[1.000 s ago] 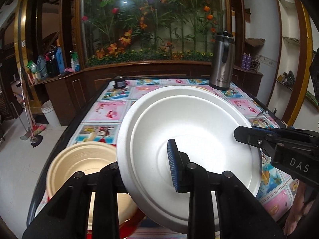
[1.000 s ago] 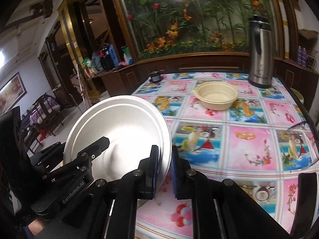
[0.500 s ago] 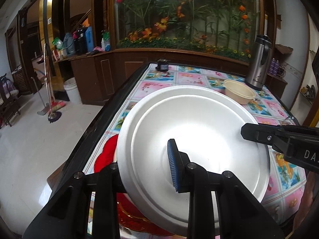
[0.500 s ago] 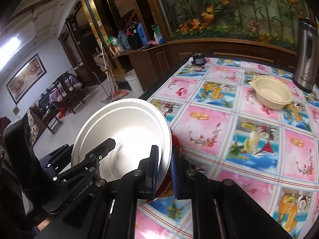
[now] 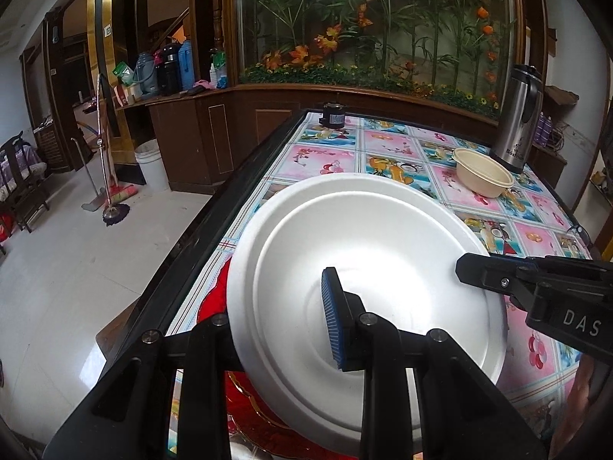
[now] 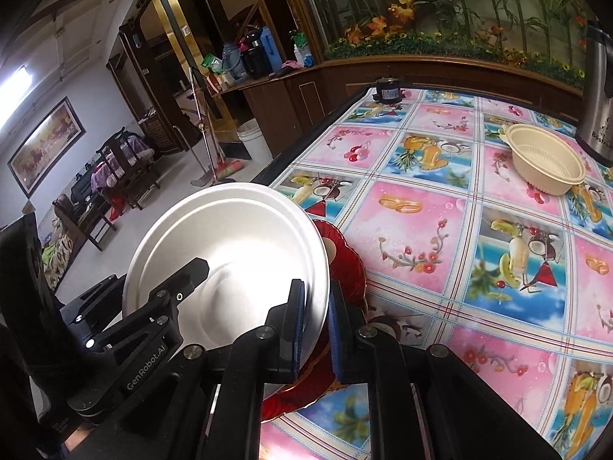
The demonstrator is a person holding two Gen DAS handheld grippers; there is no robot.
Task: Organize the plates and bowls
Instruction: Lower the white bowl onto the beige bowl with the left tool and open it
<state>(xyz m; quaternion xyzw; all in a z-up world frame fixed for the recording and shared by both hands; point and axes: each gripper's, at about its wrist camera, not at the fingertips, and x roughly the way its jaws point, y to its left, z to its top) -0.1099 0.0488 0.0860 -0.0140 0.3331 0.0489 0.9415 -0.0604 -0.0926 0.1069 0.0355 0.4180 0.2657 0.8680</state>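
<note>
A white plate (image 5: 367,268), held tilted above the near left corner of the table (image 5: 402,145), is clamped on opposite rims by both tongs: the left tongs (image 5: 279,329) grip its near edge, one blue pad lying on the plate's inner face, while the right tongs (image 6: 316,329) pinch the rim on the other side, their pads pressed together on the thin edge. Directly beneath the white plate lies a red plate (image 6: 345,264) with a scalloped, gold-trimmed rim, resting on the flowered tablecloth (image 6: 440,230). Well beyond the white plate, toward the far end of the table, a cream bowl (image 5: 483,176) stands upright just beside a steel flask (image 5: 517,115); a small dark canister (image 5: 332,114) sits at the far edge. The step in hand appears to be stacking the white plate onto the red one. The next move would seem to call for levelling the white plate, lowering it centred over the red plate, and parting both tongs only once it rests flat, lest it slide off toward the table's edge.
</note>
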